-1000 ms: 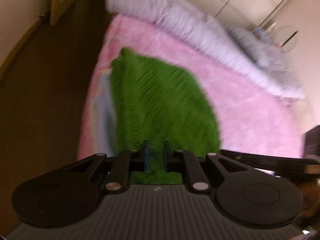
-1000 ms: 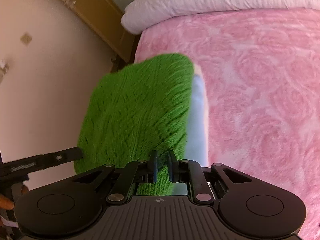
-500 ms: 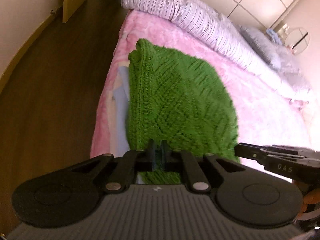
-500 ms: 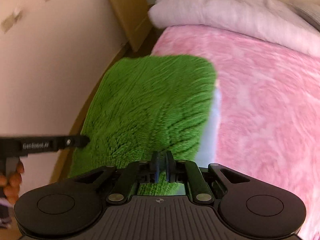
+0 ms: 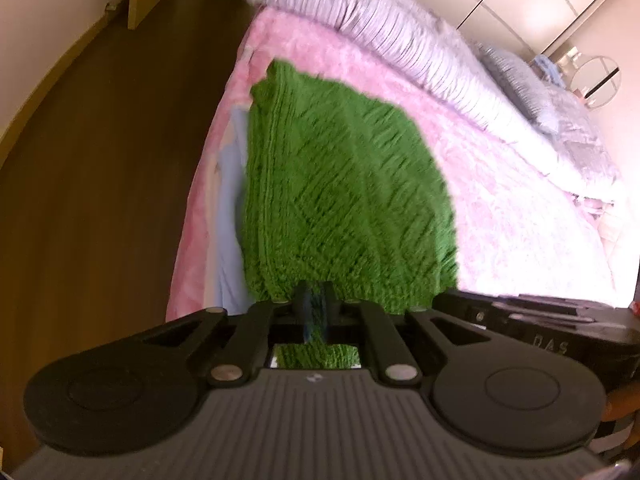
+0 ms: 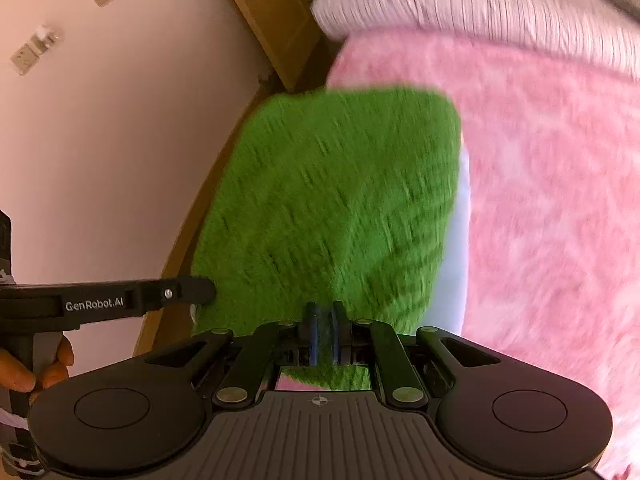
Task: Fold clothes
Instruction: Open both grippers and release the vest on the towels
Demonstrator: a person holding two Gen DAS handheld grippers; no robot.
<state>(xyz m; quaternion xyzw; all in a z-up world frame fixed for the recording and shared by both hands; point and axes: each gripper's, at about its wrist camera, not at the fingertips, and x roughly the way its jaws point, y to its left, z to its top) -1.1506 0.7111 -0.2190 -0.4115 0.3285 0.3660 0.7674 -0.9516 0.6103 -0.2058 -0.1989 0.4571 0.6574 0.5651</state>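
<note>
A green knitted sweater (image 5: 344, 192) lies spread on the pink blanket near the bed's edge, its near hem lifted. My left gripper (image 5: 315, 312) is shut on that hem, green knit pinched between the blue pads. In the right wrist view the same green sweater (image 6: 332, 208) fills the middle, and my right gripper (image 6: 324, 322) is shut on its near edge too. The left gripper's arm (image 6: 120, 300) reaches in from the left, a hand (image 6: 36, 368) holding its grip. A pale blue cloth (image 5: 230, 208) lies under the sweater.
The pink blanket (image 6: 552, 200) covers the bed, with a striped white duvet (image 5: 400, 36) rolled along the far side. Dark wooden floor (image 5: 100, 180) runs beside the bed. A wall (image 6: 120, 120) and a wooden door frame (image 6: 268, 20) stand close by.
Both grippers closed tighter on the sweater's hem and moved a little with it. The right gripper rolled, so the bed and sweater sit tilted differently in its view.
</note>
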